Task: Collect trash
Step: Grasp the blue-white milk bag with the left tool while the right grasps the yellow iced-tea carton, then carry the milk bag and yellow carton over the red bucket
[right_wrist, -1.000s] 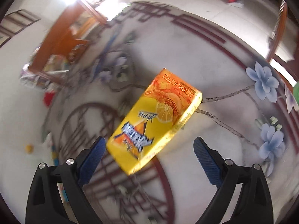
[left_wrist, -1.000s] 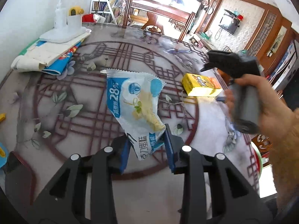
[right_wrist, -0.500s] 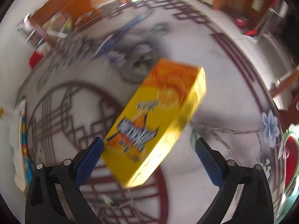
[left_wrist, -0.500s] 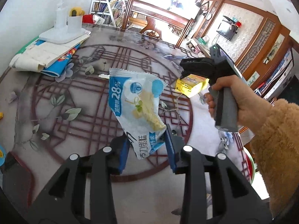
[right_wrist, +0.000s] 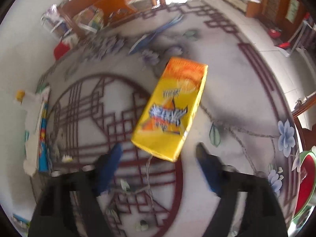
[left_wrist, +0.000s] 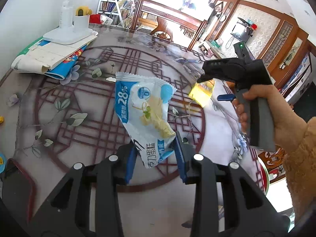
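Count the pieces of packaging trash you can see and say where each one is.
2. The blue-and-white snack wrapper hangs pinched in the left gripper. The yellow juice carton lies on the table, ahead of the right gripper. More may be hidden.

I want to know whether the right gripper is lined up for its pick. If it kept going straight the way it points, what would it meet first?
Most likely the yellow juice carton lying on the table: the right gripper, jaws open and just closing, points at its near end. The blurred picture leaves depth uncertain.

Two claw-mounted fisheyes angled down, sharing the patterned table [left_wrist: 94,118].
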`<state>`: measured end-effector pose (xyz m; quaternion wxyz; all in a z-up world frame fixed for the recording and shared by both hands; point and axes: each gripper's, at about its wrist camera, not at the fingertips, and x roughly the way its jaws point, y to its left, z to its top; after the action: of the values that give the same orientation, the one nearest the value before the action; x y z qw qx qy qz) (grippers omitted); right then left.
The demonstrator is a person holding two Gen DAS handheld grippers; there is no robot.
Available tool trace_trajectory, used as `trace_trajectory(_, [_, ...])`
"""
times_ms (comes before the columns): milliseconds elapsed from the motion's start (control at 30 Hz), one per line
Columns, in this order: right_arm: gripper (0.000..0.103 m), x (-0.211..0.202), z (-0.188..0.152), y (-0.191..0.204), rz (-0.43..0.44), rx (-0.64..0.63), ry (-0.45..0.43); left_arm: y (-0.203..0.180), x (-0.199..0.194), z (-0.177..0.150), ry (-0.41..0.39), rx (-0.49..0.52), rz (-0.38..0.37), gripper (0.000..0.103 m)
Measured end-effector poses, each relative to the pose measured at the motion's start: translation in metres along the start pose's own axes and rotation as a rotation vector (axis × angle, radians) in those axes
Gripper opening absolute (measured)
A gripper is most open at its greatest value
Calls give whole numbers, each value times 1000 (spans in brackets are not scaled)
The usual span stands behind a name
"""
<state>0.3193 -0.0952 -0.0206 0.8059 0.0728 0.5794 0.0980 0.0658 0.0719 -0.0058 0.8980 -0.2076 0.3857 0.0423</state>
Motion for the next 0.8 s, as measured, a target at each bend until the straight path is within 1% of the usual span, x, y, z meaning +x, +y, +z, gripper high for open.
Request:
trace_trajectory(33, [79, 2, 2, 2, -14, 2, -10, 1, 0, 0, 1, -4, -1, 33])
trace_trajectory(100, [84, 8, 6, 5, -38, 5, -2, 4, 1, 1, 6, -17, -2, 33])
trace_trajectory(133, [85, 13, 7, 7, -54, 15, 3, 5, 1, 1, 8, -22, -4, 33])
trace_trajectory(267, [84, 32, 9, 7, -104, 29, 13, 7, 1, 2, 6, -32, -6, 34])
trace_trajectory(333, [63, 35, 7, 7, -126, 1, 6, 6, 2, 2, 10, -27, -3, 34])
trace_trajectory(400, [59, 35, 4, 8, -138, -34, -2, 6, 4, 1, 15, -27, -4, 34])
trace_trajectory(567, [58, 8, -25, 7, -86, -171, -27, 3, 2, 1, 3, -16, 0, 34])
trace_trajectory(667, [57, -16, -53, 2, -23, -241, -40, 2, 1, 1, -1, -10, 1, 34])
trace_trajectory(800, [57, -55, -102, -13, 66, -304, -59, -3, -3, -1, -15, 0, -3, 34])
